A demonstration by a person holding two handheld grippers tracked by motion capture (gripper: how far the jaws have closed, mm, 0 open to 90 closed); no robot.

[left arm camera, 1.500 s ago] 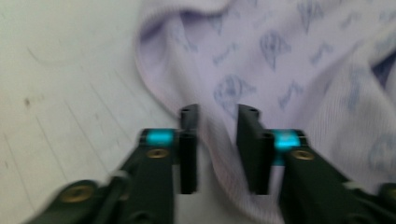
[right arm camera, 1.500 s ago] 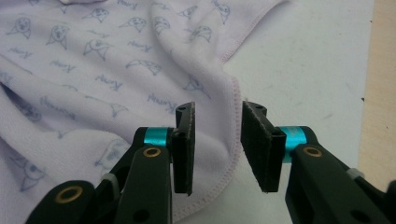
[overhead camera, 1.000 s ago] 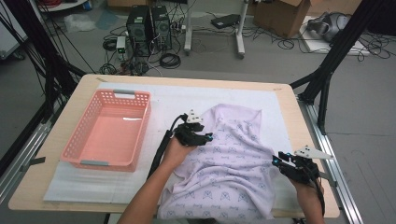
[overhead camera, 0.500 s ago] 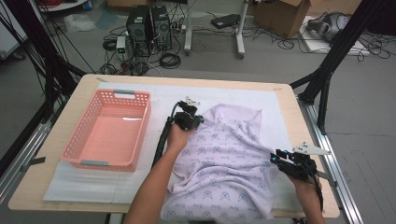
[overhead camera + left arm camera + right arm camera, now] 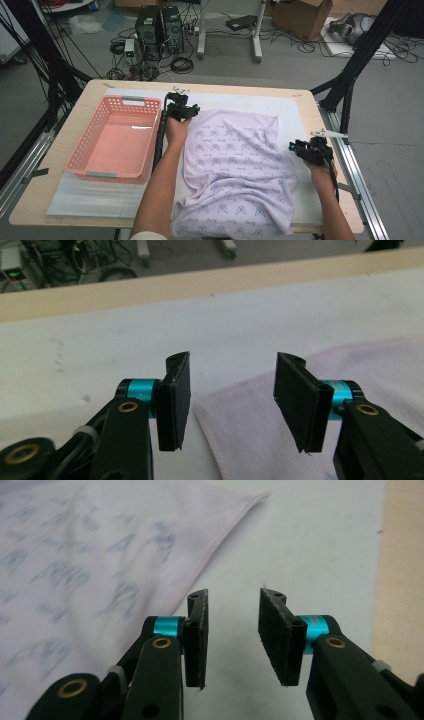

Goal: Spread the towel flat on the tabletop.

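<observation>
1. Pink basket (image 5: pixel 117 140) sits near the tabletop's (image 5: pixel 75 120) left edge.
2. My left gripper (image 5: pixel 232 395) is at the lilac cloth's (image 5: pixel 237 165) far-left corner; its jaws have just been opening and now stand apart over that corner, released.
3. The cloth lies mid-tabletop, reaching the near edge.
4. My right gripper (image 5: pixel 232 635) is near the right edge, jaws apart, gripping nothing.

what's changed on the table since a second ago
The left gripper has slid toward the far edge along the lilac cloth, dragging its far left corner outward. Its jaws have just been opening, and the corner now lies loose between them, unpressed. The right gripper has shifted a little along the cloth's right edge, jaws open and empty. The pink basket stayed put.
</observation>
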